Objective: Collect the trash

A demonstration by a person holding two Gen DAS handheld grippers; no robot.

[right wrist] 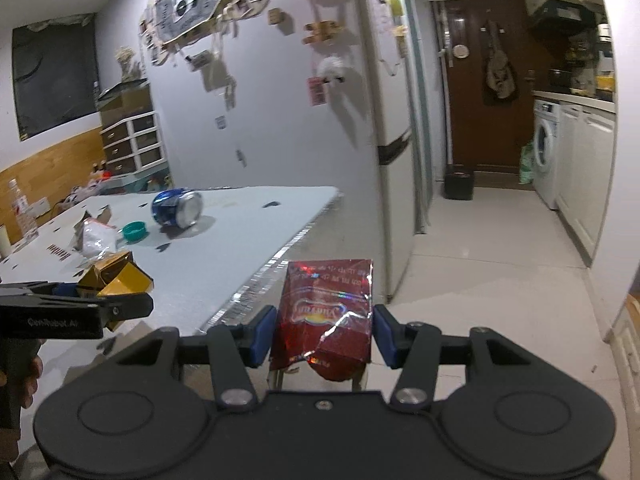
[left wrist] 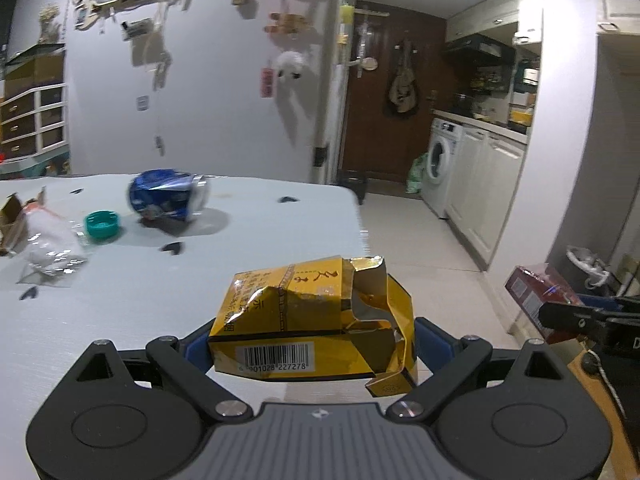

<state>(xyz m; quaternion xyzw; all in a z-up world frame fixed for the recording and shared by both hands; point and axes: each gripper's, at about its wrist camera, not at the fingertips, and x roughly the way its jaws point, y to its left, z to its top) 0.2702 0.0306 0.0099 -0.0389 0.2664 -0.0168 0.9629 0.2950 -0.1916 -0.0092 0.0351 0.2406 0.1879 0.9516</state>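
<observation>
My left gripper [left wrist: 312, 340] is shut on a crumpled yellow carton [left wrist: 312, 320] with a barcode, held above the white table [left wrist: 120, 312] near its right edge. It also shows in the right wrist view [right wrist: 116, 278]. My right gripper [right wrist: 324, 332] is shut on a shiny red packet [right wrist: 326, 316], held past the table's edge over the floor. The packet also shows in the left wrist view [left wrist: 536, 292]. On the table lie a crushed blue can [left wrist: 168, 196], a green cap [left wrist: 103, 224] and a crumpled clear plastic wrapper [left wrist: 48, 244].
A torn brown cardboard piece [left wrist: 10, 220] lies at the table's left. A fridge [right wrist: 392, 120] stands beyond the table's corner. A washing machine [left wrist: 442, 160] and white cabinets line the right wall. A small black bin [right wrist: 459, 185] stands by the brown door.
</observation>
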